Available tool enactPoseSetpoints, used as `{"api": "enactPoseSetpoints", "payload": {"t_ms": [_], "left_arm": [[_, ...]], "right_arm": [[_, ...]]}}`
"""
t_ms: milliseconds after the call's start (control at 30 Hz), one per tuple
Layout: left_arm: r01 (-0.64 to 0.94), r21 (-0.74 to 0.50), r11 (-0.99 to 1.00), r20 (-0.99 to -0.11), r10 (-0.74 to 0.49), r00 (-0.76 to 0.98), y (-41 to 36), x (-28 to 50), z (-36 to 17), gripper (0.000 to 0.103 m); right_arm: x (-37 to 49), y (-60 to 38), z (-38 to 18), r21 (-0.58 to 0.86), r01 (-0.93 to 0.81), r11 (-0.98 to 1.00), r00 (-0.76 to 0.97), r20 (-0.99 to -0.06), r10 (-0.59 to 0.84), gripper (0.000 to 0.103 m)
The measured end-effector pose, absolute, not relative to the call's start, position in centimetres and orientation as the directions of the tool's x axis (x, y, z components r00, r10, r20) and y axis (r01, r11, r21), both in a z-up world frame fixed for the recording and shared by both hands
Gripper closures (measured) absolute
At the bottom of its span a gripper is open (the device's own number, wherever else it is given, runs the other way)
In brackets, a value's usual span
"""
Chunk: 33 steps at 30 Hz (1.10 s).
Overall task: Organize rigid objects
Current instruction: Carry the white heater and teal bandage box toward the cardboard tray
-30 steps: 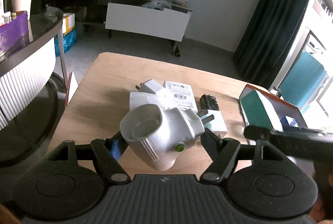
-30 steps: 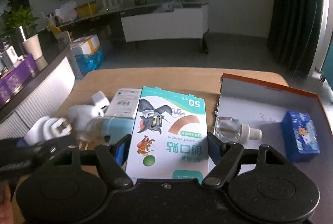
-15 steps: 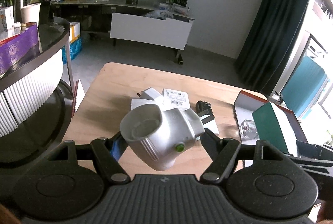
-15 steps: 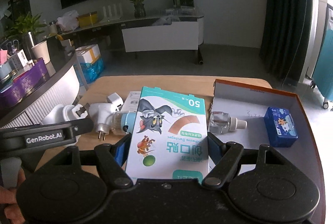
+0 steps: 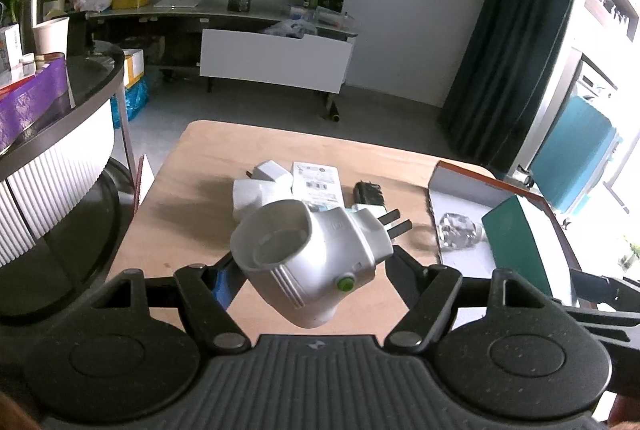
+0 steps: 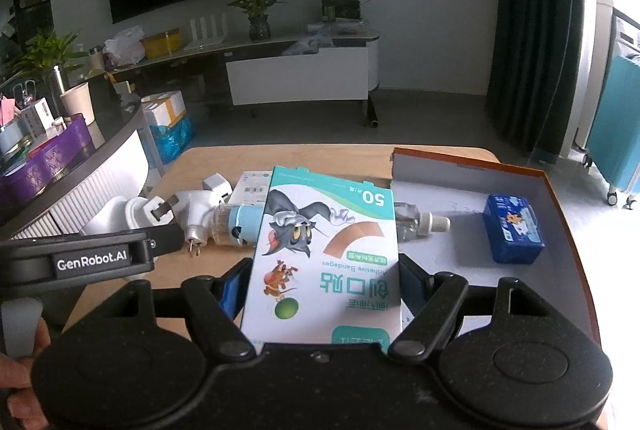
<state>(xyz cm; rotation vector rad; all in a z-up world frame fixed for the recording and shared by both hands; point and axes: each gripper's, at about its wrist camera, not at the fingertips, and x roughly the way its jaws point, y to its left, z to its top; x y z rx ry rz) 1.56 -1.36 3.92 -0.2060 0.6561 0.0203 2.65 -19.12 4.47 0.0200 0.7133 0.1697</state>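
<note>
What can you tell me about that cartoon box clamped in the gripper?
The adhesive bandage box is flat glossy cardboard, white with teal trim, printed with a cat and mouse, a tan bandage strip and "50". It reads upside down from the right wrist camera. The right gripper clamps its side edges, holding it above the wooden table, touching nothing else.

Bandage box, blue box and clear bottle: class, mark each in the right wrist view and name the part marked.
bandage box (image 6: 320, 254), right wrist view, printed front face.
blue box (image 6: 513, 229), right wrist view, top face.
clear bottle (image 6: 407, 220), right wrist view, glass body.
</note>
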Motion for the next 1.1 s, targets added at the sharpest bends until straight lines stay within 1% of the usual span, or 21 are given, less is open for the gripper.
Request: {"api": "enactPoseSetpoints", "payload": {"t_ms": [300,767,1100], "left_arm": [[-0.056,-0.171,0.984,-0.603,-0.059,0.796,-2.5,0.6,4.2,0.028],[-0.008,-0.152,0.988,-0.629,-0.090,0.773,-5.2,1.5,3.3,0.028],[0.059,-0.157,0.986,-0.636,-0.147,0.757,-8.2,2.1,3.3,0.028]], "right_arm": [[1.4,-20.2,4.9,0.069,-0.119,0.991,0.761,-0.635,0.136,0.015],[1.4,-23.6,3.3,0.114,-0.034,0.993,0.747,-0.658,0.100,0.015],[1.5,-26.4,2.8,0.118,0.028,0.993,0.752,-0.657,0.057,0.015]]}}
